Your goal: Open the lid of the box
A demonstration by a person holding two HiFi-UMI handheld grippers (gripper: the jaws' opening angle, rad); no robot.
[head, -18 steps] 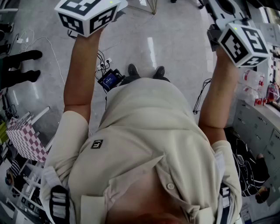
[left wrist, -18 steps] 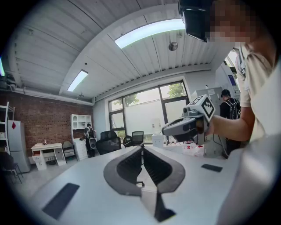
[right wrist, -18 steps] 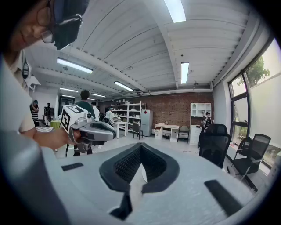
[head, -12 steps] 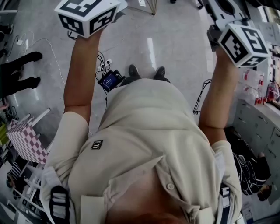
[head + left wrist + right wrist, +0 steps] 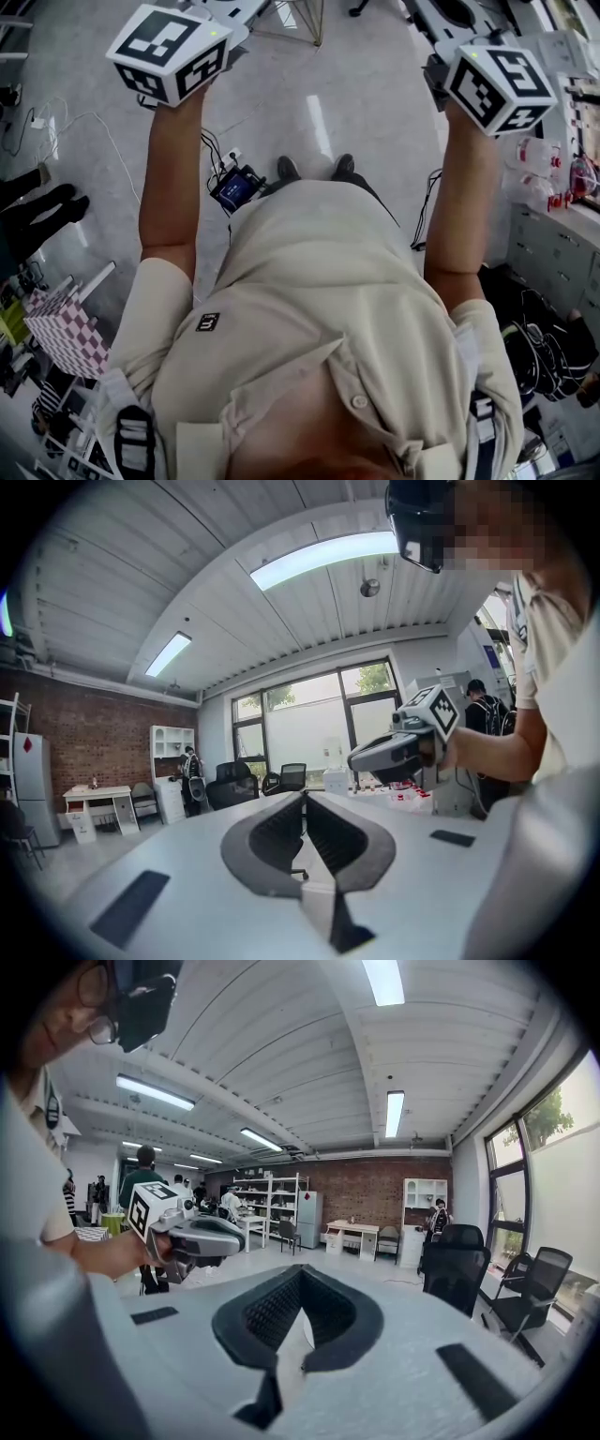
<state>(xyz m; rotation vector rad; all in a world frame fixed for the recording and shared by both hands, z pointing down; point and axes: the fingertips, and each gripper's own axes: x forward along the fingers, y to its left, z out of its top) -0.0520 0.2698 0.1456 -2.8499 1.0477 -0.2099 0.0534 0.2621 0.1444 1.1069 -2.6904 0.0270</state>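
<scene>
Both my left gripper (image 5: pixel 304 803) and my right gripper (image 5: pixel 300 1274) have their jaws pressed together, with nothing between them. No view shows the box, so I cannot tell where it lies relative to either pair of jaws.

Straight beyond my left jaws stand black office chairs (image 5: pixel 281 778) in front of a tall window (image 5: pixel 314 714). Far off to the left of those jaws a brick wall (image 5: pixel 84 728) runs behind a white desk (image 5: pixel 98 803). Up and to the right of them the right gripper hangs in the air, well apart from the left one, with its marker cube toward me.

My right jaws tip slightly downward. Far beyond them there are white shelves (image 5: pixel 272 1199) and a pale fridge (image 5: pixel 310 1215). To the right of these jaws sits a black chair (image 5: pixel 455 1265). To their left and a little above them the left gripper shows in profile.

From above, I hold both grippers out in front of me on bare arms (image 5: pixel 173 178), one at each side. Below and between them lies a pale glossy floor (image 5: pixel 319 103). My dark shoes (image 5: pixel 288 171) stand on it just past the hem of my beige shirt (image 5: pixel 319 309). Beneath the left gripper, beside the shoes, is a small dark device with a lit blue screen (image 5: pixel 236 186). Far under the left jaws, nearer to me, leans a pink-and-white checked board (image 5: pixel 61 323).
</scene>
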